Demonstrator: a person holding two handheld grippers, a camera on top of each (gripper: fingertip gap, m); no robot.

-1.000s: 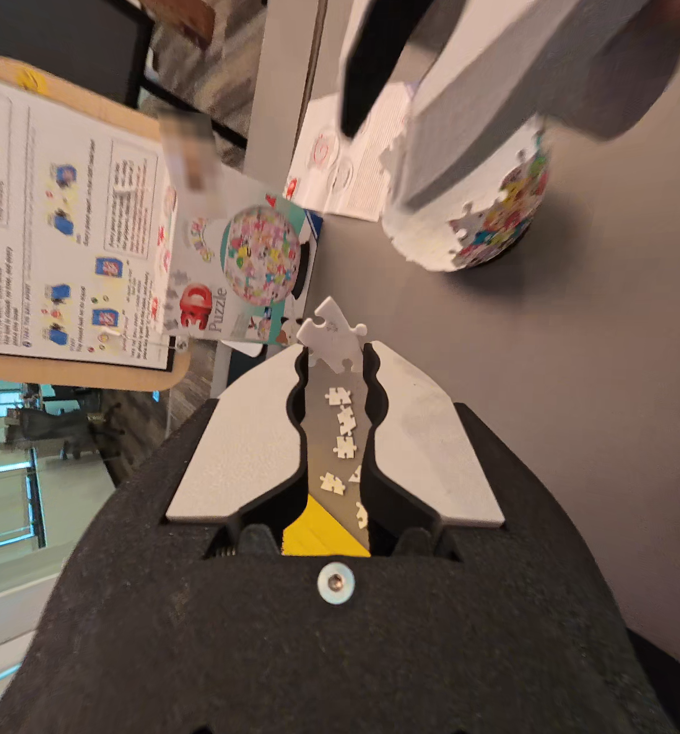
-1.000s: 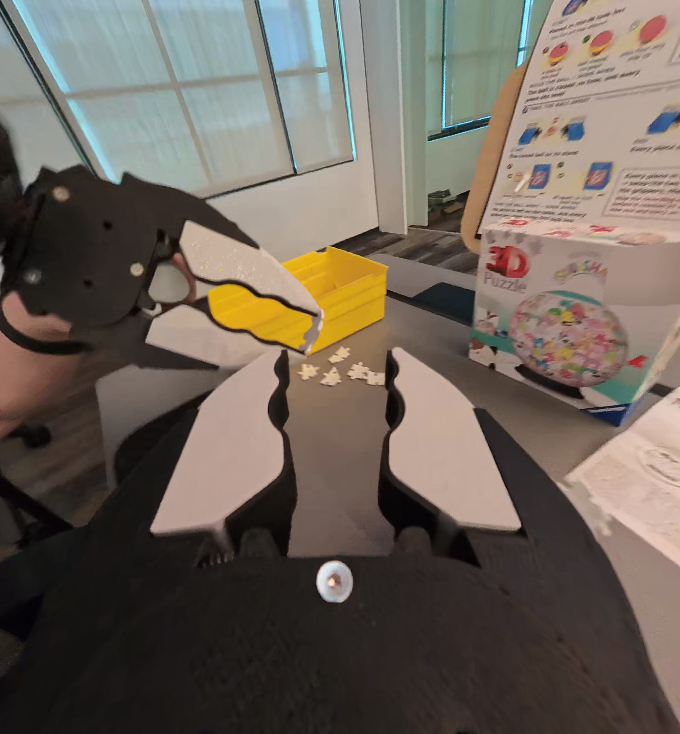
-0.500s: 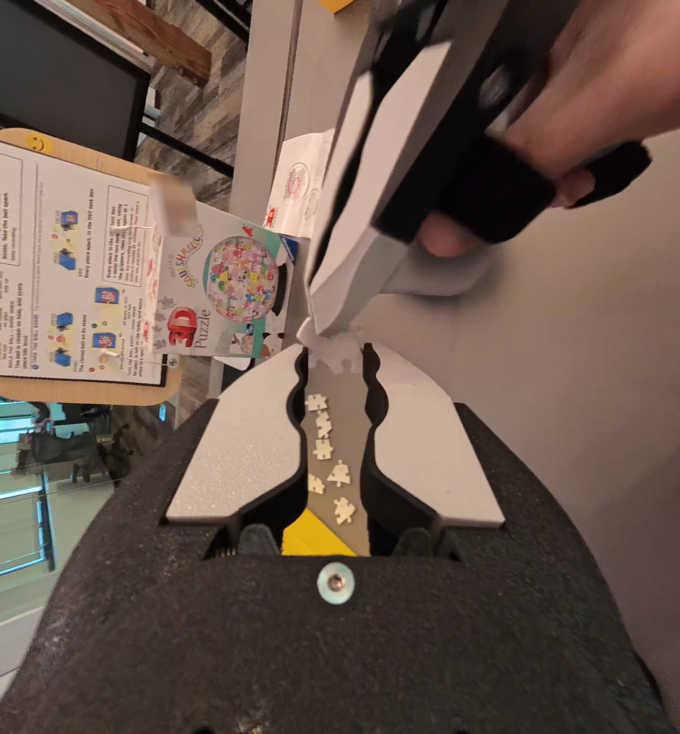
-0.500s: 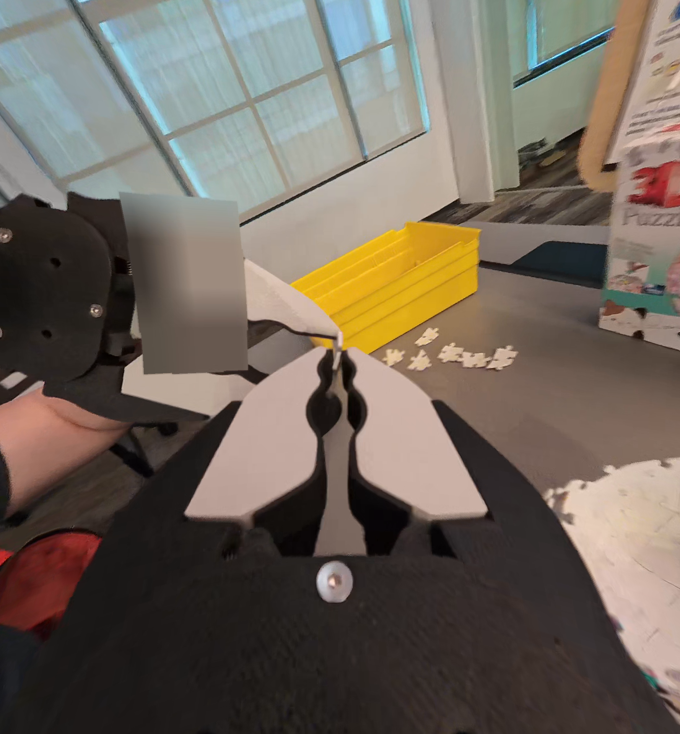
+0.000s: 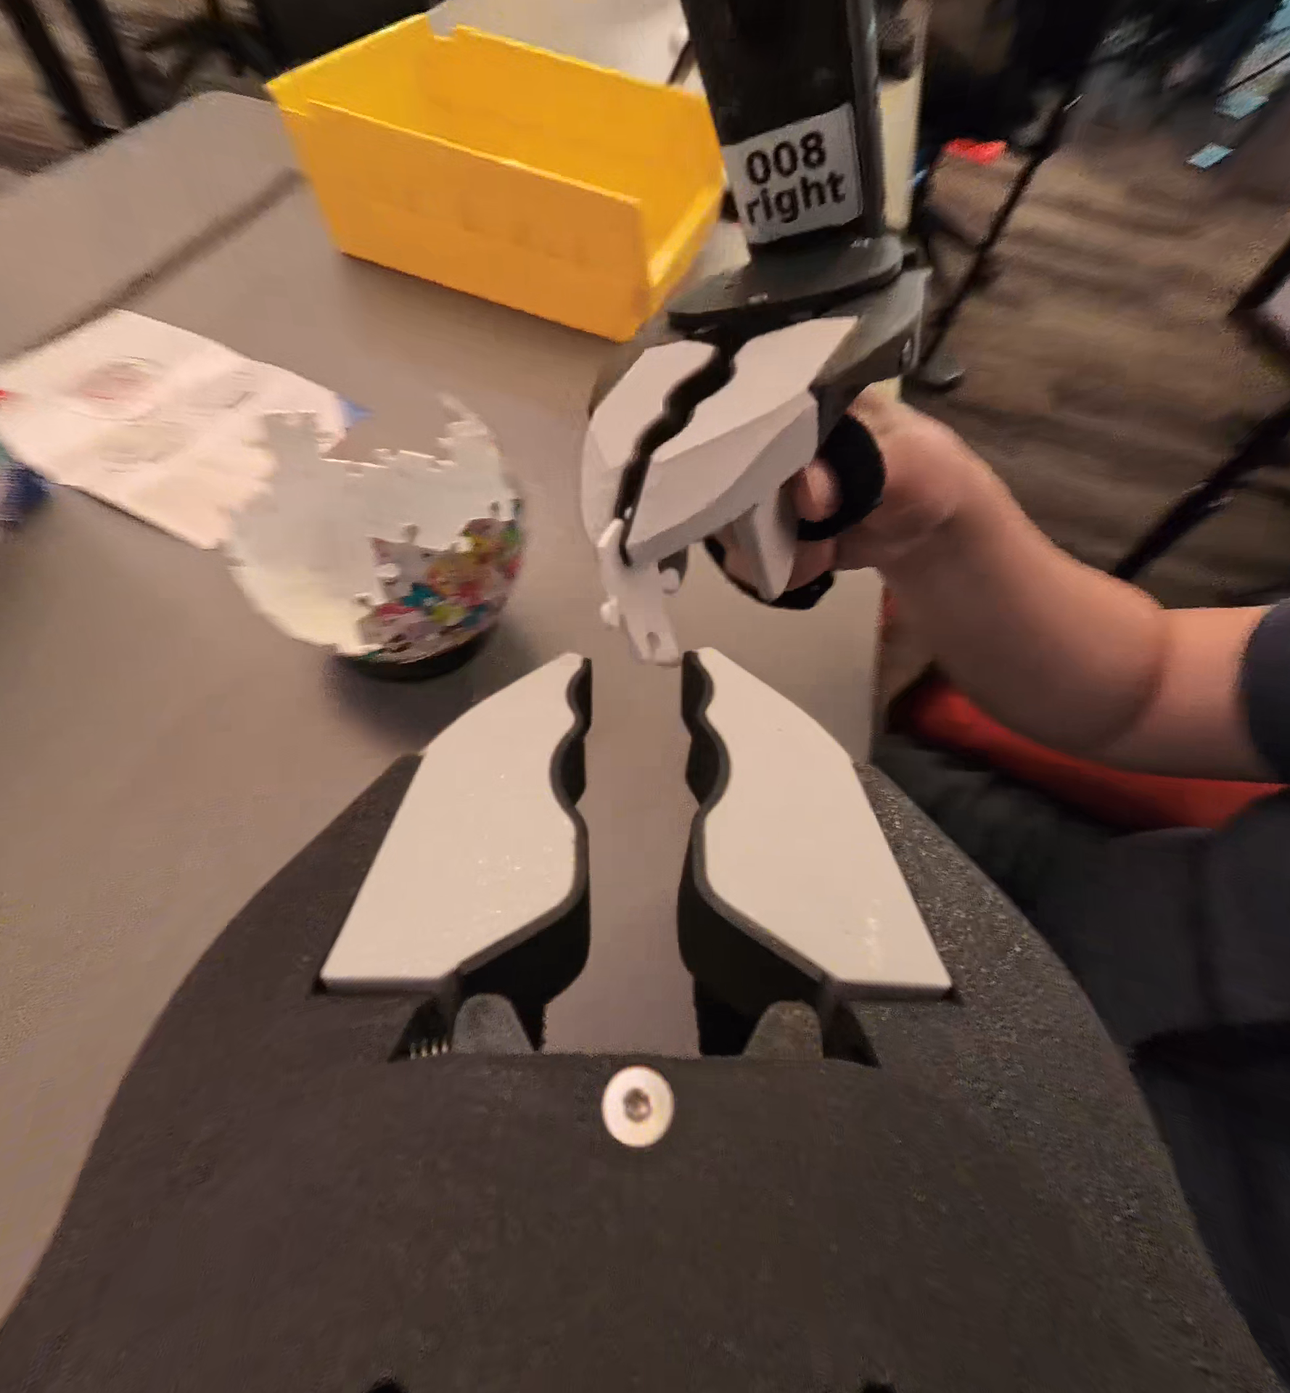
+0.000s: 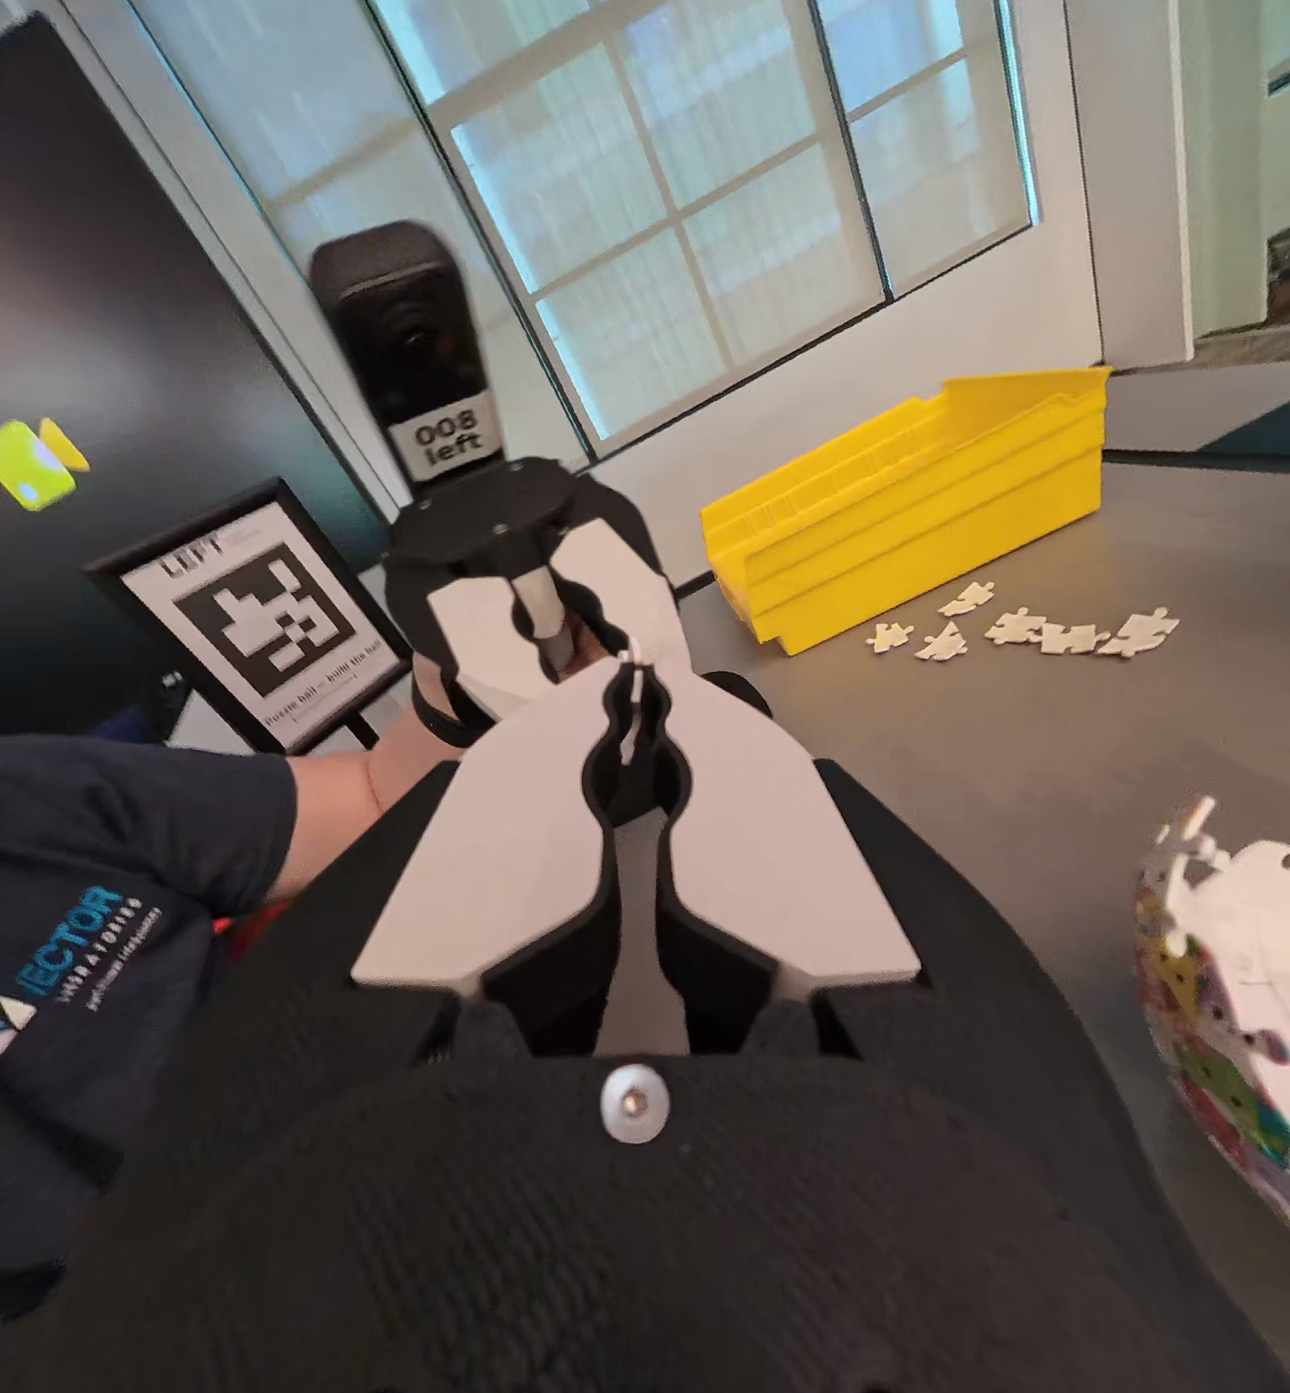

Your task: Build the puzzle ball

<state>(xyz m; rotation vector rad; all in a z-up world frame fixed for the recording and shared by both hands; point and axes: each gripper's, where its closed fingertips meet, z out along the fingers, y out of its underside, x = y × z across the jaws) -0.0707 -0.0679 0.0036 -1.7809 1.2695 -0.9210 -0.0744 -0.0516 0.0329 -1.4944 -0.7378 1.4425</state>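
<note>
My right gripper (image 6: 636,671) is shut on a white puzzle piece (image 6: 633,708), seen edge-on between its pads. In the left wrist view the right gripper (image 5: 619,539) points down, and the piece (image 5: 638,603) hangs from its tips. My left gripper (image 5: 636,663) is open and empty, its fingertips just below the piece's lower end and not pressing on it. It faces me in the right wrist view (image 6: 582,663). The half-built puzzle ball (image 5: 378,558) stands on a dark base left of both grippers, and shows at the right edge of the right wrist view (image 6: 1260,980).
A yellow bin (image 6: 913,512) stands on the grey table (image 6: 1004,791), with several loose white pieces (image 6: 1026,633) beside it. A paper leaflet (image 5: 137,422) lies behind the ball. A framed marker sign (image 6: 250,626) stands at the left. A person's forearm (image 5: 1041,641) crosses the table edge.
The left gripper held the white piece. The right gripper closed on it, and the piece has left the left grasp and is now in the right one. Both grippers have swung round.
</note>
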